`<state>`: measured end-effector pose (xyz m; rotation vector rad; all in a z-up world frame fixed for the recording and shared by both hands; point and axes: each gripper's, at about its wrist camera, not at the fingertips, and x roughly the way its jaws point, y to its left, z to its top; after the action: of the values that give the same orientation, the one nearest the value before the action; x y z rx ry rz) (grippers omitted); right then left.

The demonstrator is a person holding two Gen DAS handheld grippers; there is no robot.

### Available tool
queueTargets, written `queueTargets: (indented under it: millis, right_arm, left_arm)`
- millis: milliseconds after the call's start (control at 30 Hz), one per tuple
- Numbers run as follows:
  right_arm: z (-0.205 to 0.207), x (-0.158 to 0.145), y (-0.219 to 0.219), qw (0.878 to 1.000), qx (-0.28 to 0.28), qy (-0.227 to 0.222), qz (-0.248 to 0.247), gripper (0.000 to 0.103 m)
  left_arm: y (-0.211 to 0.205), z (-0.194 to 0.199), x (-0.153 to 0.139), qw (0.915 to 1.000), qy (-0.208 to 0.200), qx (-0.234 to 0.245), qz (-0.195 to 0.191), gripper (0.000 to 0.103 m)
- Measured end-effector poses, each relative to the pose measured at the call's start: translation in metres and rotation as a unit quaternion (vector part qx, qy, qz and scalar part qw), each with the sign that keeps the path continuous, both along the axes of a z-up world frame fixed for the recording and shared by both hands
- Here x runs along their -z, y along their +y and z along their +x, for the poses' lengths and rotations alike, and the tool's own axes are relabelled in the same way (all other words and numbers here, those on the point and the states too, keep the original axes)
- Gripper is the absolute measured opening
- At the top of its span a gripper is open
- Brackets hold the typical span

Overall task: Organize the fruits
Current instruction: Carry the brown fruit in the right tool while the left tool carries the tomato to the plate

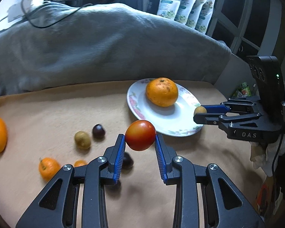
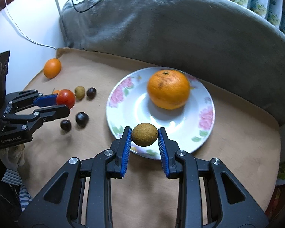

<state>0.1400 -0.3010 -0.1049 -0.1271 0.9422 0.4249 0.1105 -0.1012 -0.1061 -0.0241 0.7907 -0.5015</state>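
Plate (image 2: 207, 102): white, with pink flowers and green leaves around the rim. Large orange (image 2: 168, 89): orange with small dark specks. Tomato (image 1: 140, 135): red shading to orange near the top. Small round fruit (image 2: 144, 134): tan-brown, finely speckled. Left gripper (image 1: 140, 142) and right gripper (image 2: 144, 136): black frames with blue ribbed pads (image 2: 126, 152). Tabletop (image 2: 237, 152) cover: plain beige. Blanket (image 1: 104, 43): grey. Loose small fruits (image 2: 82, 119): dark, possibly deep purple; the view is blurred.

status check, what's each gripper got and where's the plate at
Left gripper shut on red tomato, above the cloth. Right gripper shut on small brown fruit, over plate rim. Large orange already on plate. Path clear.
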Motion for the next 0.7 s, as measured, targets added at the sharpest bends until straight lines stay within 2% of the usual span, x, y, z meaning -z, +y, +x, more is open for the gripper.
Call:
queueTargets:
  millis: [300,700]
  right_arm:
    - [0.005,0.004,-0.009,1.0,0.006,0.001,-0.008,0.03]
    - [0.011,0.009,-0.014,1.0,0.015,0.002,-0.012,0.03]
  left_arm:
    - [-0.03,0.015,0.002,0.9995,-0.004,0.029,0.012,0.03]
    - [-0.05,0.029,0.006,0.9984,-0.004,0.041,0.038,0.03]
